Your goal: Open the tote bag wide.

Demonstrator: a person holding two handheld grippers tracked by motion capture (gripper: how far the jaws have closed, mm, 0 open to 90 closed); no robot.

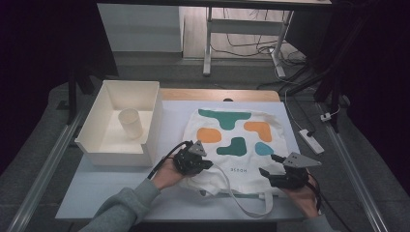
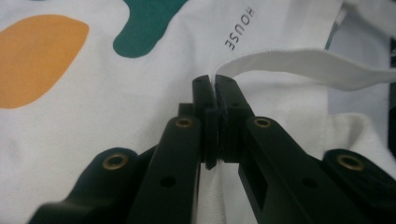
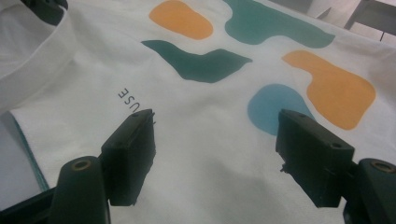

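A white tote bag (image 1: 232,123) printed with green, orange and blue blobs lies flat on the table, its opening towards me. My left gripper (image 1: 209,165) sits at the bag's near left edge, and in the left gripper view its jaws (image 2: 215,84) are pressed together with white fabric pinched between them, right where the strap (image 2: 303,65) joins the bag. The strap (image 1: 246,205) loops loosely over the table's front. My right gripper (image 1: 270,165) hovers at the bag's near right edge; its jaws (image 3: 217,126) stand wide apart above the bag (image 3: 210,154), holding nothing.
A white open bin (image 1: 96,145) stands at the left of the table with a pale cup (image 1: 129,123) inside it. A power strip (image 1: 312,140) lies off the table's right edge. Cables and table legs fill the floor behind.
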